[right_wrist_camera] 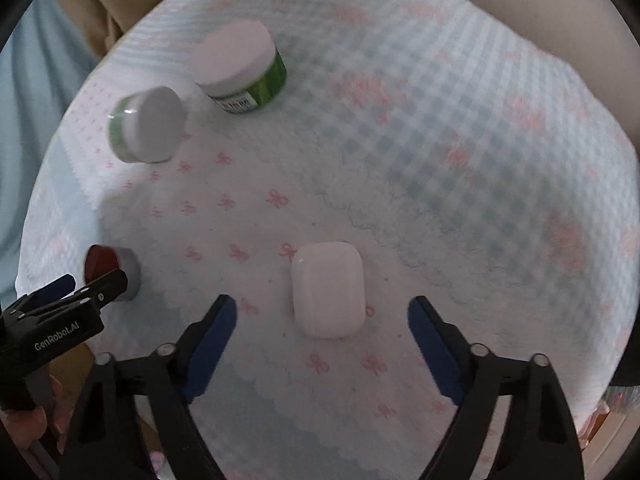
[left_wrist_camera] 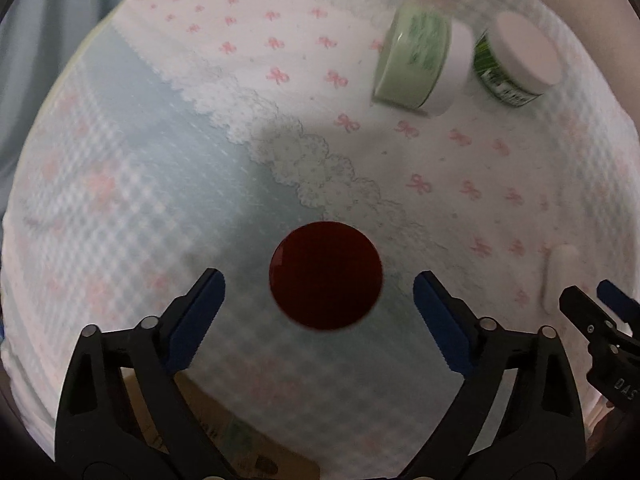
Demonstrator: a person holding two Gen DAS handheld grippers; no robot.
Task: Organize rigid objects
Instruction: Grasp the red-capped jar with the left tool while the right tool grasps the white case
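Observation:
A small jar with a dark red lid [left_wrist_camera: 325,274] stands on the patterned cloth, between and just ahead of my open left gripper [left_wrist_camera: 319,292]; it also shows in the right wrist view [right_wrist_camera: 105,261]. A white rounded case [right_wrist_camera: 328,290] lies flat between the open fingers of my right gripper [right_wrist_camera: 322,312]; its edge shows in the left wrist view [left_wrist_camera: 559,276]. A pale green jar with a white lid [left_wrist_camera: 420,60] lies on its side at the back [right_wrist_camera: 146,130]. A dark green jar with a white lid [left_wrist_camera: 516,60] stands tilted beside it [right_wrist_camera: 240,66].
The cloth-covered round table [left_wrist_camera: 160,128] carries everything. The right gripper's tip [left_wrist_camera: 592,312] shows at the left view's right edge. The left gripper [right_wrist_camera: 68,300] shows at the right view's left edge. A cardboard item [left_wrist_camera: 224,436] lies under the table's near edge.

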